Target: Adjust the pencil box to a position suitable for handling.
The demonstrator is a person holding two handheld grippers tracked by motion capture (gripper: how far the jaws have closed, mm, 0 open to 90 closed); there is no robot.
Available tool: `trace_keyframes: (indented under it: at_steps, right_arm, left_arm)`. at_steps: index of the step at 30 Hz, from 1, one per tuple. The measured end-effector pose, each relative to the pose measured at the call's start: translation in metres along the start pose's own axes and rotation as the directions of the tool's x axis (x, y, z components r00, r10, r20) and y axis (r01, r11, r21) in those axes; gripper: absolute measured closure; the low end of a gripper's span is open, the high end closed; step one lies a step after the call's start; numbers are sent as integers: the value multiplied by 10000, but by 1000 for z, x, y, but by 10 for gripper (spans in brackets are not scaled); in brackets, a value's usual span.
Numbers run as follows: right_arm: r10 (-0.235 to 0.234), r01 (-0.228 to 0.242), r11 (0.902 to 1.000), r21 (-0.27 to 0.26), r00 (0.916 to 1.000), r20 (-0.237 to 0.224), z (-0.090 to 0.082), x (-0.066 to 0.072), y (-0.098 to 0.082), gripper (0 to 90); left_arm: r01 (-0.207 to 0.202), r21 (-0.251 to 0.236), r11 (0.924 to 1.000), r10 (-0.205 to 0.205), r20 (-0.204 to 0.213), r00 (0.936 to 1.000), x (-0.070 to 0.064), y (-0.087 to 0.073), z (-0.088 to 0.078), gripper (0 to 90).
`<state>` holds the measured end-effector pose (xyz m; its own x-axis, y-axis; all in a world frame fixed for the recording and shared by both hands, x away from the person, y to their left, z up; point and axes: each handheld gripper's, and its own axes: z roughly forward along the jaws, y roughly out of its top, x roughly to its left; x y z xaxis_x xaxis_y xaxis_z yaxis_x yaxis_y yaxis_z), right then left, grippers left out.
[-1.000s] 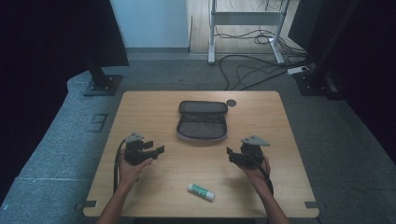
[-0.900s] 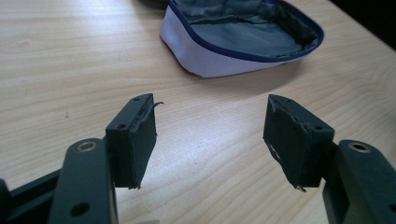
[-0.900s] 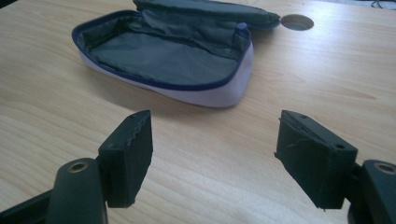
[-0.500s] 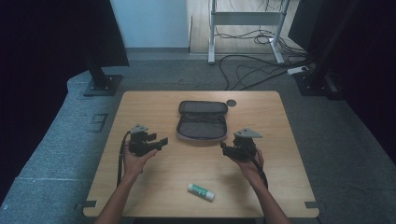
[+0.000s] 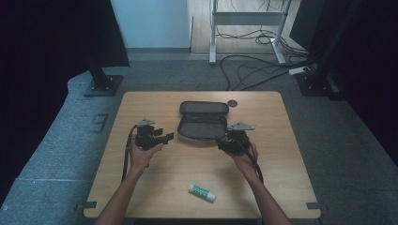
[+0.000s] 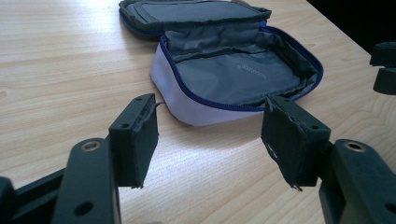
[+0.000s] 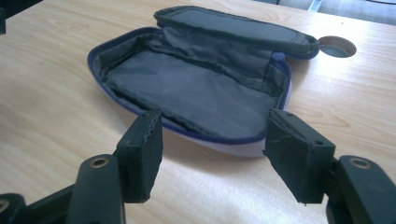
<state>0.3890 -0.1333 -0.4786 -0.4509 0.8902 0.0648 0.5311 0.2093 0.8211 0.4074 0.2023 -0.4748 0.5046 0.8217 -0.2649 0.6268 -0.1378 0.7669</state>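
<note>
At the centre of the light wooden table (image 5: 155, 187) lies the open grey fabric pencil case with a blue zipper (image 5: 202, 124), lid folded back. The left gripper (image 5: 165, 137) and right gripper (image 5: 222, 143) flank its near edge, jaws apart and empty; the right jaws have just been closing. The case looks light, soft and collapsible; its stiffer zippered rim is the likely place to grip.

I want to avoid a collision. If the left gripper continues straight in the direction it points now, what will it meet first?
Most likely the open pencil case: the left gripper points at its pale near side wall, with bare table between. Its jaws stand open and empty.
</note>
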Motion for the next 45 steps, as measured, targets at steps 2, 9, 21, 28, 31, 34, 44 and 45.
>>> trace_keyframes:
  at_steps: [2, 9, 21, 28, 31, 34, 44, 45]
  right_arm:
    - [-8, 8, 10000, -6, 10000, 79, 4, -1, 2, 378]
    - [96, -98, 9999, 123, 9998, 193, 21, -7, 5, 397]
    - [539, -546, 9983, 191, 9979, 370, 33, -32, 10, 435]
    - [687, -696, 9970, 344, 9973, 269, 41, -35, 8, 440]
    - [602, -620, 9965, 566, 9977, 325, 47, -36, 9, 427]
    - [682, -701, 9959, 566, 9971, 343, 50, -37, 10, 431]
    - [710, -746, 9944, 751, 9962, 495, 59, -41, 10, 431]
    - [715, -753, 9942, 763, 9961, 507, 59, -41, 10, 432]
  left_arm:
    - [92, 26, 10000, -92, -50, 9999, 1, 0, 3, 367]
    - [115, 118, 9999, -114, -134, 9998, 2, 6, 13, 367]
    - [131, 311, 9994, -122, -311, 9994, -1, 16, 34, 372]
    - [349, 416, 9985, -330, -454, 9984, 6, 17, 51, 375]
    - [532, 514, 9973, -504, -536, 9973, 11, 15, 57, 375]
    - [677, 513, 9964, -649, -530, 9965, 15, 14, 62, 375]
    - [448, 711, 9965, -400, -676, 9969, 8, 19, 73, 367]
    - [349, 714, 9968, -299, -705, 9971, 7, 20, 74, 367]
